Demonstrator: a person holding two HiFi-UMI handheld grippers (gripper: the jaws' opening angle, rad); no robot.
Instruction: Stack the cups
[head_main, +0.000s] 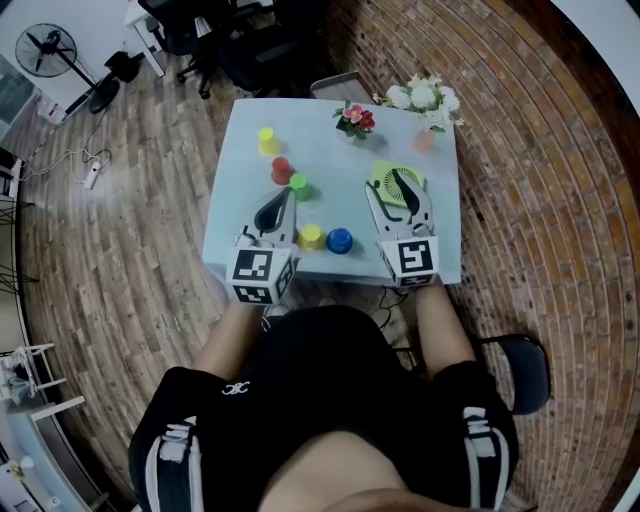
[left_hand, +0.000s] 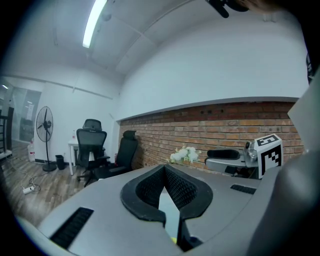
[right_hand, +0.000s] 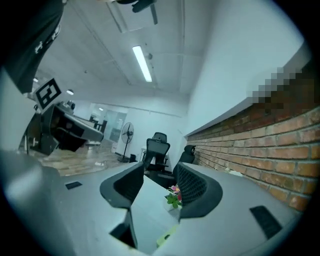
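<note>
Several small cups stand on the pale table (head_main: 440, 250): a yellow cup (head_main: 267, 136) at the back left, a red cup (head_main: 281, 170) touching a green cup (head_main: 299, 184), and a second yellow cup (head_main: 312, 236) beside a blue cup (head_main: 340, 240) near the front edge. A pinkish cup (head_main: 424, 141) sits at the back right. My left gripper (head_main: 288, 195) (left_hand: 164, 169) hovers between the green cup and the front yellow cup, its tips together and empty. My right gripper (head_main: 398, 190) (right_hand: 159, 172) is open and empty, held level over a round lime-green slatted thing (head_main: 397, 180).
A small pot of pink flowers (head_main: 355, 120) (right_hand: 173, 196) and a bunch of white flowers (head_main: 425, 97) (left_hand: 184, 155) stand at the table's far edge. Office chairs (head_main: 200, 40) and a floor fan (head_main: 45, 48) lie beyond. A brick wall runs along the right.
</note>
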